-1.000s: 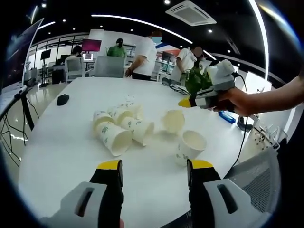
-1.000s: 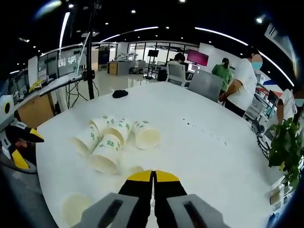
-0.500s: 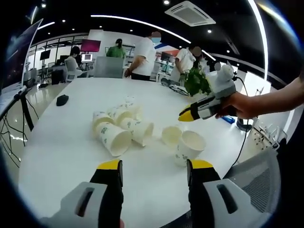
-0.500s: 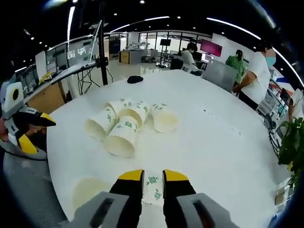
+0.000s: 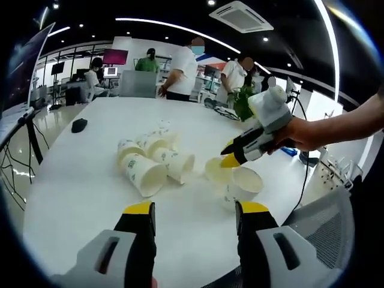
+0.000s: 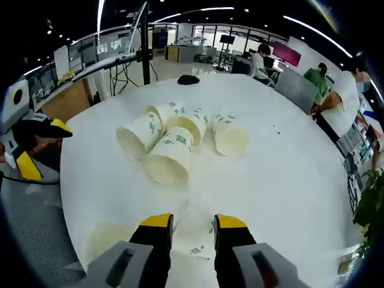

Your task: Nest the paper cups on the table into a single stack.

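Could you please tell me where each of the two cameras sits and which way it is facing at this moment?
Left gripper view: rides on the left tongs, open, looking across the white table at the cluster of lying paper cups; the right tongs and the person's hand reach in from the right.
Right gripper view: rides on the right tongs, open, tilted down over a cup between its jaws; the left tongs show at the left edge.
Shared: table, cup cluster, upright cup.

cup (image 6: 193, 249) half hidden behind jaws
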Demonstrator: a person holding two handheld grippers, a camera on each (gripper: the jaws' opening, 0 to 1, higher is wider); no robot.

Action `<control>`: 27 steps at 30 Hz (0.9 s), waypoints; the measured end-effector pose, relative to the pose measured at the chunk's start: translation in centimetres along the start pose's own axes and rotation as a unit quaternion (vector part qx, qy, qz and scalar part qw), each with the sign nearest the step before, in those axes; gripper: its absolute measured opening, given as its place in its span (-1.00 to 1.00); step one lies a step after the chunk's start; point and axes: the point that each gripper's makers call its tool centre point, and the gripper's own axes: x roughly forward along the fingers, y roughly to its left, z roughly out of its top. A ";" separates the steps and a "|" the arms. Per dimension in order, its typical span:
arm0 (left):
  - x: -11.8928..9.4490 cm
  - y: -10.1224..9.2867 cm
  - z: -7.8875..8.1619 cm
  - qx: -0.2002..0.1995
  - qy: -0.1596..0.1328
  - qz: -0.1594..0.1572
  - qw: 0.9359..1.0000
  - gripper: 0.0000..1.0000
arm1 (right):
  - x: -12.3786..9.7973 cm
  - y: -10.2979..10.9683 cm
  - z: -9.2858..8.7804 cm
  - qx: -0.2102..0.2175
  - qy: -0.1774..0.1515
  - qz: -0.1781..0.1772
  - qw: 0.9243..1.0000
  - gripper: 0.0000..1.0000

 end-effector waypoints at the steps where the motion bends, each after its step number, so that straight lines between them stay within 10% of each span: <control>1: 0.0 0.0 0.0 0.000 0.000 0.000 1.000 0.06 | -0.1 -0.1 0.0 -0.006 0.002 -0.002 1.000 -0.51; 27: 0.0 0.0 -0.1 -0.003 0.004 0.003 1.000 0.02 | -3.3 -4.2 -2.1 -0.026 -0.012 -0.104 0.994 -0.94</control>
